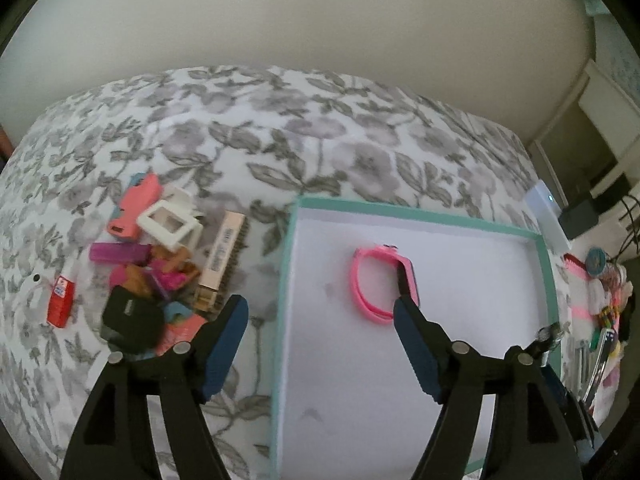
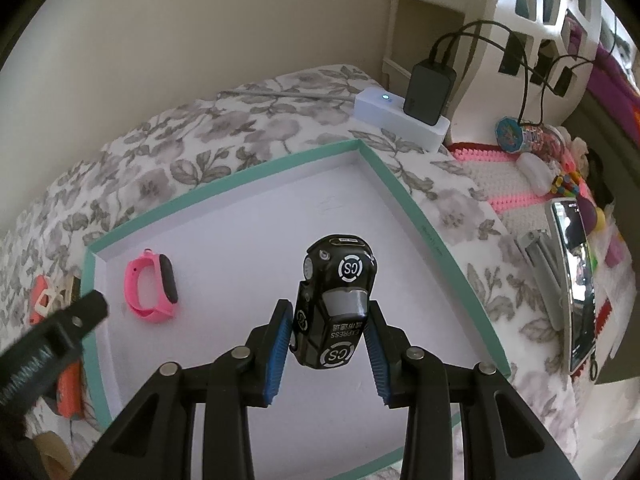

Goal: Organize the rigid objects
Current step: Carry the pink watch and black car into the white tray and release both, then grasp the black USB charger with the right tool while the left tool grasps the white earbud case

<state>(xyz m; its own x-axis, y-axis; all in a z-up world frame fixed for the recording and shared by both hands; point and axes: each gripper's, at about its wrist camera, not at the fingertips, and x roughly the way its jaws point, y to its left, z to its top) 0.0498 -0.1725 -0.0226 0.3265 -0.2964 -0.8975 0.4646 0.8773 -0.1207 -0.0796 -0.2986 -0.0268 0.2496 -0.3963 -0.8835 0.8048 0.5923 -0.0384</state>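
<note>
My left gripper [image 1: 320,304] is open with nothing between its fingers, straddling the left wall of the teal-rimmed white tray [image 1: 420,210]. A pink wristband watch [image 1: 366,284] lies on the tray floor, just beyond the right fingertip [image 1: 404,312]. To the tray's left is a pile of small rigid items [image 1: 160,264], among them a white frame, a pink case and a black block. In the right wrist view my right gripper [image 2: 329,306] is shut on a black toy car [image 2: 336,300] over the tray [image 2: 224,188]. The watch [image 2: 150,284] lies at far left.
Everything sits on a grey floral bedspread [image 1: 280,140]. A small red box [image 1: 60,300] lies left of the pile. Right of the tray are a white charger block with a black adapter [image 2: 404,114], a phone [image 2: 572,280] and a pink-edged mat of trinkets [image 2: 520,172]. A wall rises behind.
</note>
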